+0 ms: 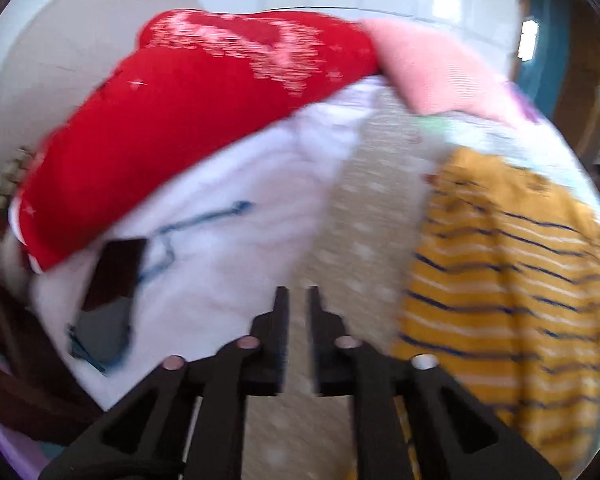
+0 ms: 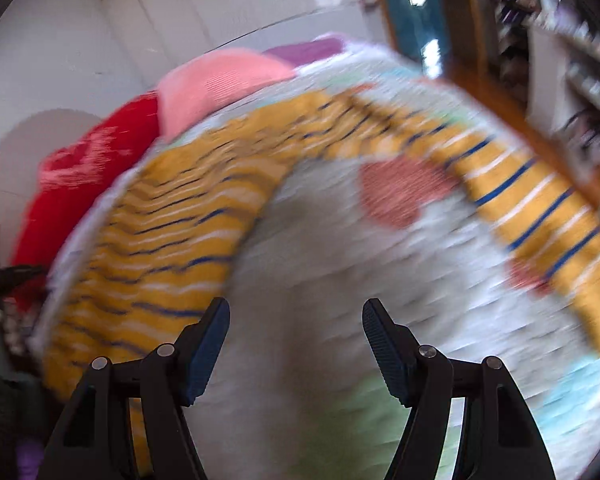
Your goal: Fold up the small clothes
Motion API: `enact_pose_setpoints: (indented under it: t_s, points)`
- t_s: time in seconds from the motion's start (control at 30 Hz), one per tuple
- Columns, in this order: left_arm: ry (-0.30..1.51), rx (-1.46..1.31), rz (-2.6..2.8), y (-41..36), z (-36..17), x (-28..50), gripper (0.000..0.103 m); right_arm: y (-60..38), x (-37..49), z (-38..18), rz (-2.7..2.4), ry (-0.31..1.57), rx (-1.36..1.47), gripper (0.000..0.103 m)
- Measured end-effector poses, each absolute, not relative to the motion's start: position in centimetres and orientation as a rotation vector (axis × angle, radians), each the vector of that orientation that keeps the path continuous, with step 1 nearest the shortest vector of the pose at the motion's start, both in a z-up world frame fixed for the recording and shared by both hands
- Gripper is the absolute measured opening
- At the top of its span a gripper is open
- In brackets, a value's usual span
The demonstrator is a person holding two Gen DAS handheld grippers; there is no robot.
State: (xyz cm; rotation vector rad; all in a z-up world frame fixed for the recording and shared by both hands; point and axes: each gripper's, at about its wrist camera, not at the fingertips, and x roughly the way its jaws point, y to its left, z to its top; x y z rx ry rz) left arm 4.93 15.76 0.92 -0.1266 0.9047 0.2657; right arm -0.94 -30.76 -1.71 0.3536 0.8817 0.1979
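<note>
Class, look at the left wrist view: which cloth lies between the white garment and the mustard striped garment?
In the left wrist view, a beige white-dotted cloth runs between the white garment and the mustard striped garment, straight ahead of the left gripper.

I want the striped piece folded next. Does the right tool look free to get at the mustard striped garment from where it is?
Probably yes. The right tool is open, holds nothing, and the mustard striped garment lies uncovered on the patterned cloth just beside its left finger. The blur hides finer detail.

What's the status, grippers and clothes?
Left gripper near shut over beige fabric, grip unclear. Right gripper open, empty. Striped yellow garment unfolded on patterned cover. Red garment piled alongside.
</note>
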Motion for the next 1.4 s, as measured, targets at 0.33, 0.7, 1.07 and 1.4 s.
enact_pose_setpoints:
  t_s: [0.33, 0.7, 1.07, 1.4]
  points:
    - [0.955, -0.27, 0.057, 10.4, -0.1, 0.8, 0.042, -25.3, 1.3, -4.5, 0.454, 1.013, 0.507, 0.007]
    - [1.072, -0.257, -0.164, 4.3, -2.7, 0.2, 0.053, -27.3, -3.9, 3.3, 0.141, 0.698, 0.19, 0.023]
    - [1.154, -0.159, -0.248, -2.6, -5.6, 1.7, 0.008, -34.0, -3.0, -2.5, 0.058, 0.841, 0.403, 0.032]
    - [1.117, -0.335, -0.039, 6.0, -4.1, 2.4, 0.008, -31.6, -1.1, -4.7, 0.228, 0.881, 0.451, 0.047]
